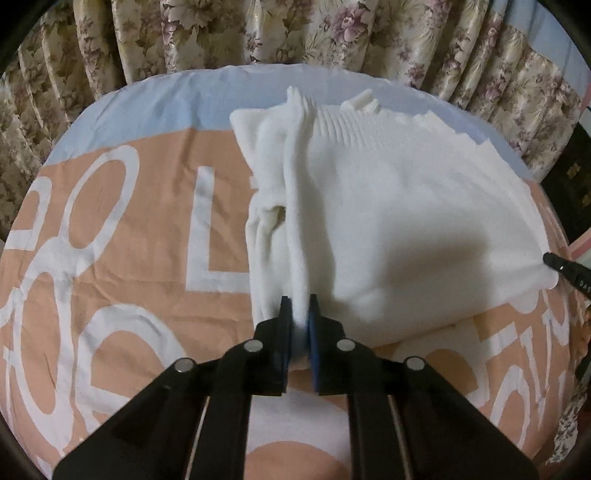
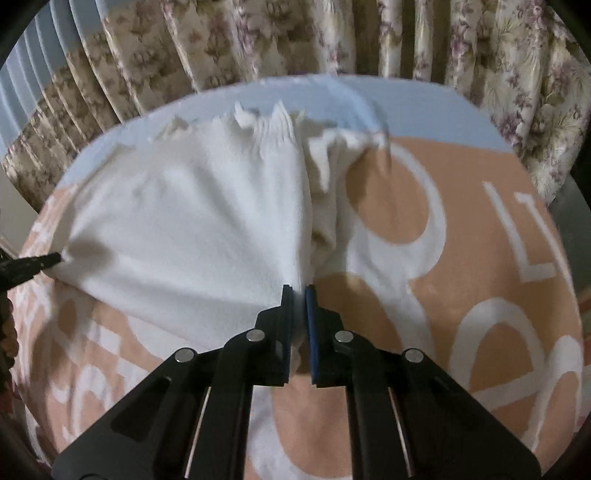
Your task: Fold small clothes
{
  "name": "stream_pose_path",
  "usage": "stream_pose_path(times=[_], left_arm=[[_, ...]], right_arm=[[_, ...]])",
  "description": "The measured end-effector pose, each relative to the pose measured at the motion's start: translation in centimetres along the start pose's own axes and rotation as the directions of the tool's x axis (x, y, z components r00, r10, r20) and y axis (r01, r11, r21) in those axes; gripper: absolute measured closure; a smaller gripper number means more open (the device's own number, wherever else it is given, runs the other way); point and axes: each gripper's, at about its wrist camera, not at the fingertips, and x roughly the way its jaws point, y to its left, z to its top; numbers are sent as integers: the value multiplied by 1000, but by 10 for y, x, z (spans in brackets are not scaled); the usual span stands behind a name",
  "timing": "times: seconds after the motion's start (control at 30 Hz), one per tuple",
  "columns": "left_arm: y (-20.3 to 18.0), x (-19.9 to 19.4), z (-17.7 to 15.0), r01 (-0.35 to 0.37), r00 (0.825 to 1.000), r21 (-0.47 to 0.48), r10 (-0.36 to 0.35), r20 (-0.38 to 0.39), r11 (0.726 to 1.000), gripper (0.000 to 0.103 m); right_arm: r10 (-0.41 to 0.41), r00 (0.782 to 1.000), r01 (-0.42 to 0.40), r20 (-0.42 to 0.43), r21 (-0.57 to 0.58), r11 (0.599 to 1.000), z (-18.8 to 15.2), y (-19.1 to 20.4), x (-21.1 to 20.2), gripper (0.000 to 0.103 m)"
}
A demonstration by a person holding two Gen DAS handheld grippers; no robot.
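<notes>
From my left cam, L to R: the bed sheet, peach w/ big white letters and a pale blue band at the far edge, fills the left side. Then the white garment, a small knit piece lying on the sheet, ribbed hem at the far end, one side bunched into a long ridge running toward me. My left gripper has its jaws nearly closed, pinching the near end of that ridge; white cloth shows squeezed between the blue pads. Far right edge of this view: the tip of my right gripper touches the garment's other near corner.

Right cam, L to R: the left gripper's tip pokes in at the left edge, at the garment's corner. The garment spreads from there across the middle, taut-ish between the two grips, its far hem ragged and a bit blurred. My right gripper is clamped almost fully, jaws on the near right corner of the cloth, fabric gathered into folds just above the pads. Right of that, bare sheet w/ white lettering.

Behind the bed in both views hangs a floral curtain. No bins, baskets or other containers visible; the garment lies on the bed only.
</notes>
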Motion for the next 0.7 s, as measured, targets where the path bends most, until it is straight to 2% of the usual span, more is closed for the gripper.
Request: stream_pose_path(times=[0.07, 0.1, 0.13, 0.17, 0.2, 0.27, 0.37, 0.43, 0.53, 0.63, 0.7], left_arm=[[1, -12, 4, -35, 999, 12, 34, 40, 999, 79], [0, -25, 9, -77, 994, 29, 74, 79, 997, 62], [0, -34, 12, -96, 990, 40, 92, 109, 995, 49], [-1, -43, 18, -110, 984, 52, 101, 144, 993, 45], [-4, -49, 26, -116, 981, 65, 103, 165, 991, 40], [-15, -49, 49, -133, 974, 96, 112, 196, 986, 37], [-36, -22, 86, -75, 975, 141, 43, 219, 987, 36], [-46, 4, 102, -56, 980, 157, 25, 197, 986, 36], [-61, 43, 118, -103, 979, 200, 65, 192, 974, 36], [-52, 74, 121, -138, 982, 210, 106, 158, 968, 36], [-42, 78, 120, -128, 981, 208, 94, 169, 970, 35]], right_arm=[[16, 1000, -16, 20, -6, 1000, 3, 3, -6, 89], [29, 999, -28, 44, -6, 1000, 6, 4, -14, 87], [27, 996, -26, 82, -17, 1000, 12, 7, -24, 79], [20, 993, -16, 114, -38, 999, 19, 10, -33, 72], [13, 990, -5, 139, -56, 998, 24, 14, -38, 70], [9, 982, 10, 188, -100, 995, 44, 25, -41, 69], [42, 975, -14, 216, -129, 992, 71, 46, -20, 69], [83, 977, -56, 195, -143, 988, 89, 64, 9, 70], [103, 981, -72, 161, -187, 980, 108, 91, 49, 70], [89, 991, -66, 101, -215, 974, 119, 101, 84, 73], [64, 995, -44, 82, -224, 974, 118, 96, 96, 76]])
